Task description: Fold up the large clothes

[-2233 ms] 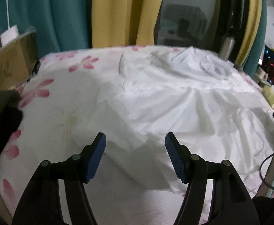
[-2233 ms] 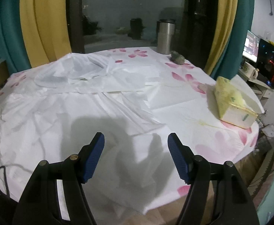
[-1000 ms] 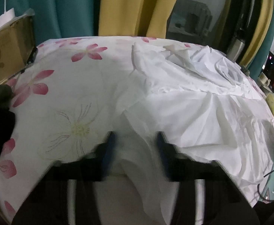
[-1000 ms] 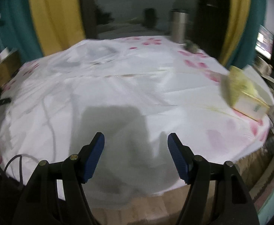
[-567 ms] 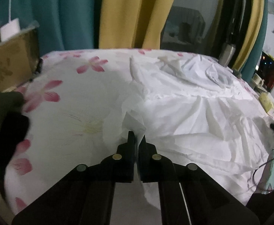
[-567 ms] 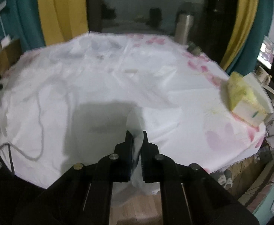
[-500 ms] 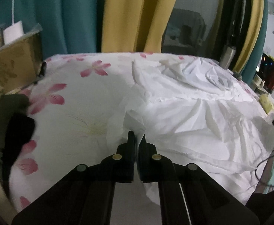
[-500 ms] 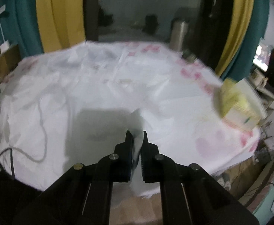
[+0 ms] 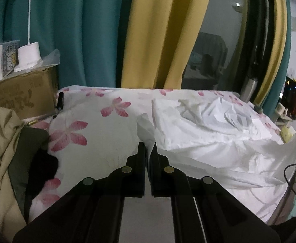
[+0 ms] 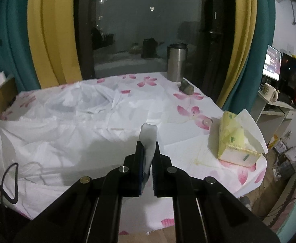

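Observation:
A large white garment point(image 9: 219, 141) point(image 10: 71, 125) lies crumpled across a table covered with a white cloth printed with pink flowers point(image 9: 91, 125) point(image 10: 188, 109). My left gripper point(image 9: 148, 144) is shut on a pinched fold at the garment's near left edge, and a tuft of fabric sticks up past the fingertips. My right gripper point(image 10: 148, 144) is shut on another fold at the near right edge, lifted off the table, with white fabric standing up between its blue pads.
A yellow tissue box point(image 10: 235, 139) sits at the table's right edge. A steel tumbler point(image 10: 176, 64) and a small dark object point(image 10: 186, 88) stand at the back. A cardboard box point(image 9: 20, 99) with a lamp base, olive clothing point(image 9: 0, 151) and a black cable point(image 10: 10, 184) are on the left.
Both grippers went from open over the garment to shut on its near edge, then rose with the pinched fabric. The hem now lifts off the table.

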The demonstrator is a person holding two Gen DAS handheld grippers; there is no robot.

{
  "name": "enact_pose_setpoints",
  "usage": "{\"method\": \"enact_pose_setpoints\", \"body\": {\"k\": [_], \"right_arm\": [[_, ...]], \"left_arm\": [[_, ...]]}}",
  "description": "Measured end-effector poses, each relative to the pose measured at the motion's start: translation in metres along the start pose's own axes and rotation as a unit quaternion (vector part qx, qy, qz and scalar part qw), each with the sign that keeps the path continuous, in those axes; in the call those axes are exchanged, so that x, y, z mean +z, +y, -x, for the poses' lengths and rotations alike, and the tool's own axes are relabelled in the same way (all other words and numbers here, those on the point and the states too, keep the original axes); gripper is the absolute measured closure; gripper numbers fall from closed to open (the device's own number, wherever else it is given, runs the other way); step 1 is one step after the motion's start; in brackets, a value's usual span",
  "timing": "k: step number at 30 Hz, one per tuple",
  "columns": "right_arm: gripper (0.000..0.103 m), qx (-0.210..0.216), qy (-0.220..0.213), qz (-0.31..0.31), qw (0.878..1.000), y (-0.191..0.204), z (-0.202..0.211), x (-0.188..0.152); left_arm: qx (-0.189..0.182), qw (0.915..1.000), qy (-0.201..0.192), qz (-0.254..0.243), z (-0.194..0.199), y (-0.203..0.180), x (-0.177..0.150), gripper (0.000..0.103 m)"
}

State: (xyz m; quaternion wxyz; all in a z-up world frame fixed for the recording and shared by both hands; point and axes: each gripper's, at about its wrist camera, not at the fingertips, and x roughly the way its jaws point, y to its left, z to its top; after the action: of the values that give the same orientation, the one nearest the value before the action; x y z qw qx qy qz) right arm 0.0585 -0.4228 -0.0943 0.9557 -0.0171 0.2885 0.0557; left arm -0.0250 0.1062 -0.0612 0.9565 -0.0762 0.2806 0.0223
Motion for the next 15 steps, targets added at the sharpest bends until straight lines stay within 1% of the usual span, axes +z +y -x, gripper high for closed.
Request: {"method": "enact_pose_setpoints", "body": {"k": [8,15], "right_arm": [[0.096,0.011,-0.019,-0.02,1.0,-0.017,-0.014,0.023],[0.096,0.013,-0.036,-0.025,0.999,-0.028,-0.033,0.052]], "left_arm": [[-0.004,0.9997,-0.025,0.003,-0.013,-0.001,0.024,0.099],[-0.013,0.9991,-0.038,0.014,-0.045,-0.001,0.051,0.099]]}}
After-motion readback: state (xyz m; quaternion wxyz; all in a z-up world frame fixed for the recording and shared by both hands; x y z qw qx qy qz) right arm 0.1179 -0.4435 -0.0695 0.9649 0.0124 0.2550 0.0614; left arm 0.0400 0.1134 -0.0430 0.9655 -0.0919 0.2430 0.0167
